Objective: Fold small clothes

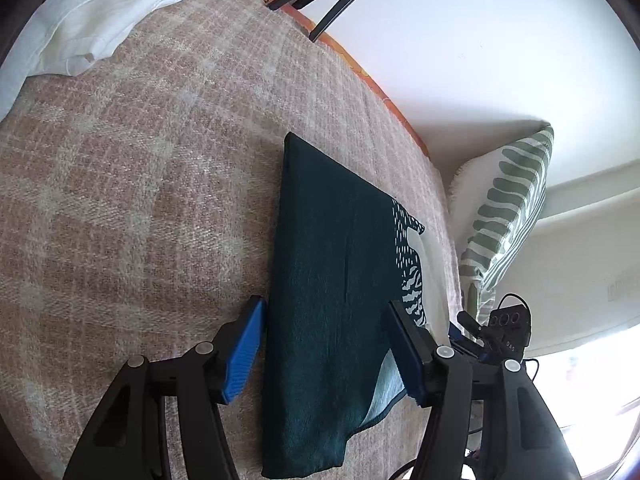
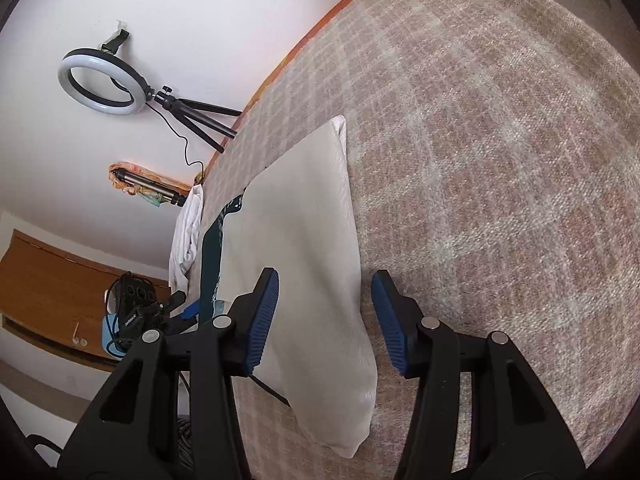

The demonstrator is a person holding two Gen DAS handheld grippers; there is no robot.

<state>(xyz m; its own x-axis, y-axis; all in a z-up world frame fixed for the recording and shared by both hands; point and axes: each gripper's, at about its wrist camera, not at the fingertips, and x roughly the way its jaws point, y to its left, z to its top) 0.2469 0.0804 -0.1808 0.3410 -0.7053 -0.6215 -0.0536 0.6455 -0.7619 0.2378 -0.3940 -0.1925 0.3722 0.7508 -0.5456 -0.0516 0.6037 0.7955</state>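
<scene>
Teal folded cloth (image 1: 324, 280) lies flat on the plaid blanket (image 1: 140, 200), with its cream side (image 2: 304, 248) up in the right wrist view. The left gripper (image 1: 328, 344) straddles it, jaws wide, holding nothing. The right gripper (image 2: 324, 320) likewise stands wide over the cream edge. White fabric (image 1: 92, 12) is heaped well apart, and a ring light (image 2: 102, 82) stands beyond the blanket.

We see bright, even daylight in both fisheye views, with blown-out glare at the window (image 1: 592, 384) to the right of the left gripper (image 1: 326, 344). Shadows are soft and short, one lying under the cream cloth (image 2: 312, 264) between the fingers of the right gripper (image 2: 324, 320). Edges bow strongly and fall to black vignette at the corners; the plaid blanket (image 1: 132, 200) stays sharp in weave near centre, softer at the rim.
</scene>
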